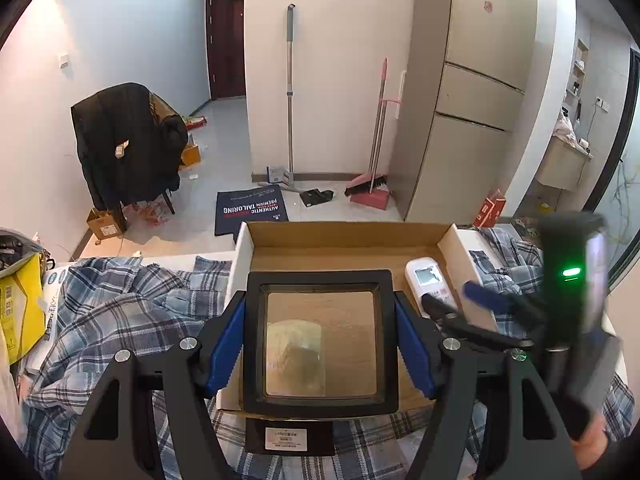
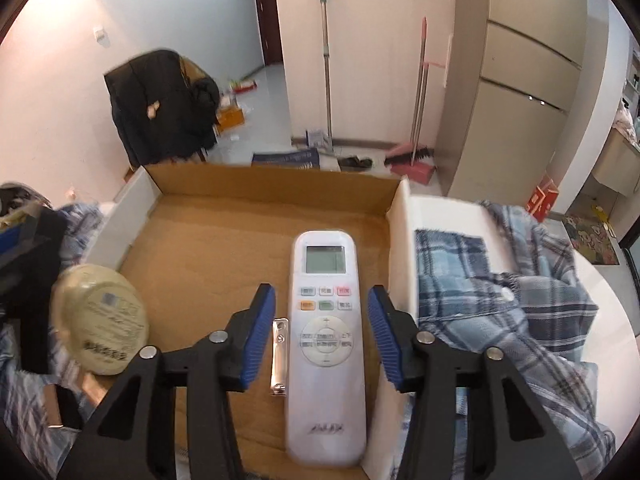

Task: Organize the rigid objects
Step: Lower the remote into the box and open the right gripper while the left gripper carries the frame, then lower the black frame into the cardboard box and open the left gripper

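The left gripper (image 1: 320,340) is clamped on a square black-framed glass magnifier (image 1: 320,340) over the shallow brown cardboard box (image 1: 348,236); it looks stiff, a bit heavy and scratchable, so the frame edges are the safe hold. Farther right, the right gripper (image 2: 322,328) stands open around a long white plastic remote (image 2: 325,344) lying in the box, pads clear. It's probably light and slick, best pinched across its long sides.

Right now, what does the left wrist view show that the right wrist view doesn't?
Only the left wrist view: a black square-framed magnifier clamped in the left gripper, and the right gripper from the side. Only the right wrist view: nail clippers beside the remote, and a round cream tin. Both: the white remote lying in the cardboard box.
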